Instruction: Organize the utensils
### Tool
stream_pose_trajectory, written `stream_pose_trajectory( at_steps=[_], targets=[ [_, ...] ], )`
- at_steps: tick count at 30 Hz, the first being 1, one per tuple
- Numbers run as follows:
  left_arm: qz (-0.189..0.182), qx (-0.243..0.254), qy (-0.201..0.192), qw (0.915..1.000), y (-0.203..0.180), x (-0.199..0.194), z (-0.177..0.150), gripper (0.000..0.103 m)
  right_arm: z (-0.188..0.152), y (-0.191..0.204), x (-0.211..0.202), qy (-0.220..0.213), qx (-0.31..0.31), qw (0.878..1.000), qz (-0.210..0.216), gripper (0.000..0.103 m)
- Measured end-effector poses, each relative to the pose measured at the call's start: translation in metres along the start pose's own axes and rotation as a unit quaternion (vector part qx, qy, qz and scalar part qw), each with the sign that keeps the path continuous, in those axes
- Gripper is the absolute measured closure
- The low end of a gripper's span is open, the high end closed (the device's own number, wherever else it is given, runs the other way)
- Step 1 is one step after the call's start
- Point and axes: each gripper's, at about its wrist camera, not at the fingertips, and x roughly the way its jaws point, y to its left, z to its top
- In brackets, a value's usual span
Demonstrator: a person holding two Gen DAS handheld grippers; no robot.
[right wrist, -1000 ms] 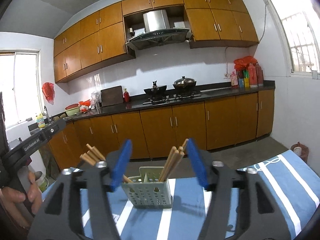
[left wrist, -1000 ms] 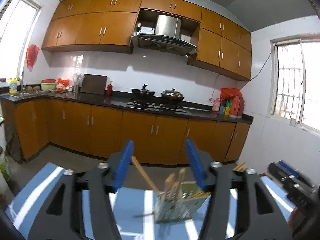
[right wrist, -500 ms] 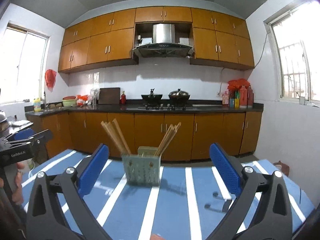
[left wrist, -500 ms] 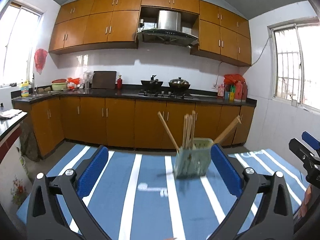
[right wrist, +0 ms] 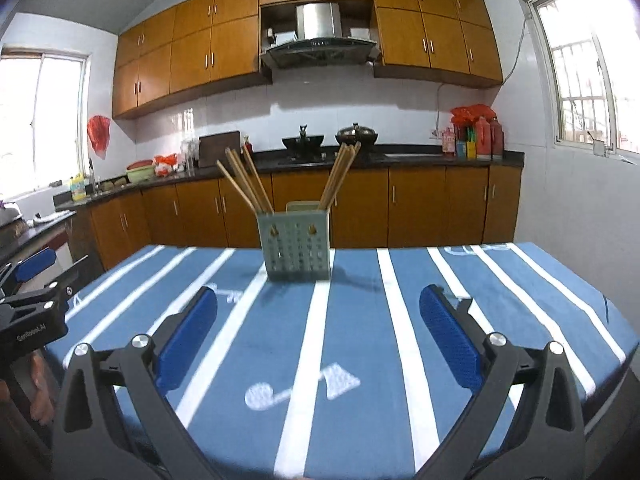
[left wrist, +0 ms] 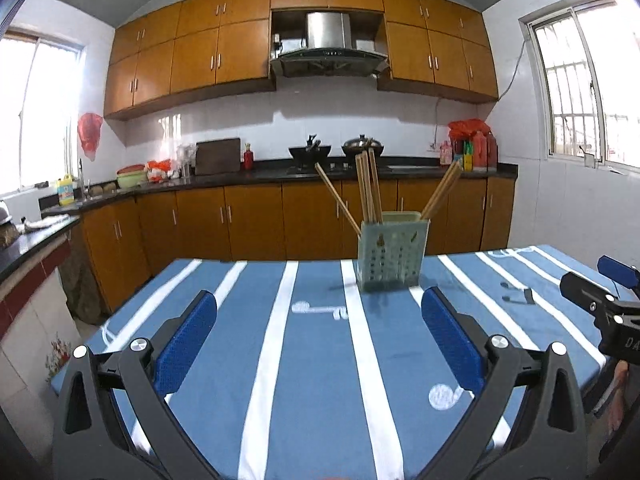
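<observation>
The holder (left wrist: pixel 394 255) stands upright on the table (left wrist: pixel 316 360), toward its far edge. Chopsticks (left wrist: pixel 369 188) stick out of it and fan left and right. Their lower ends are hidden behind the perforated wall, and which compartment each bundle sits in is hard to tell. Two small brownish bits show on the holder's front face; too small to identify.

Left gripper (left wrist: pixel 318 344): jaws wide apart, nothing between the blue pads but bare striped cloth. It sits on the near side of the holder, well apart from it and pointing slightly down, with the holder ahead and a bit right of centre. Its lower body is cut off by the frame edge.

Right gripper (right wrist: pixel 318 340): jaws wide too, nothing held. It is also on the near side of the holder and well apart from it, with the holder ahead and slightly left of centre.

Each camera catches the other gripper at the frame edge, only partly in view, with part of a hand (right wrist: pixel 38 380) below it, dark and blurred.

Behind the holder is the counter (right wrist: pixel 360 158), where the pots and bottles are small and soft in detail.
</observation>
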Motion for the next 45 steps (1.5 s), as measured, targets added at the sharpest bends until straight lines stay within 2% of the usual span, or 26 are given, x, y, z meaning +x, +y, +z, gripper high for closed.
stream_pose_trajectory(
  at_steps=[10,14,30,45],
  targets=[
    [-0.015,-0.022,0.032,0.9991,0.005,-0.005,-0.036,0.002,-0.034,0.011,-0.005,0.025,-0.012,1.0,-0.001,0.004],
    [-0.012,-0.026,0.025,0.9993,0.004,-0.01,-0.043,0.002,-0.042,0.011,-0.007,0.028,-0.007,1.0,-0.003,0.004],
    [0.002,-0.026,0.041,0.9988,-0.001,-0.008,-0.056,0.002,-0.049,0.005,-0.004,0.032,0.011,0.999,-0.023,0.004],
    [0.003,-0.027,0.051,0.9983,0.0,-0.007,-0.06,0.002,-0.053,0.01,0.002,0.042,0.004,0.998,-0.04,0.004]
  ],
)
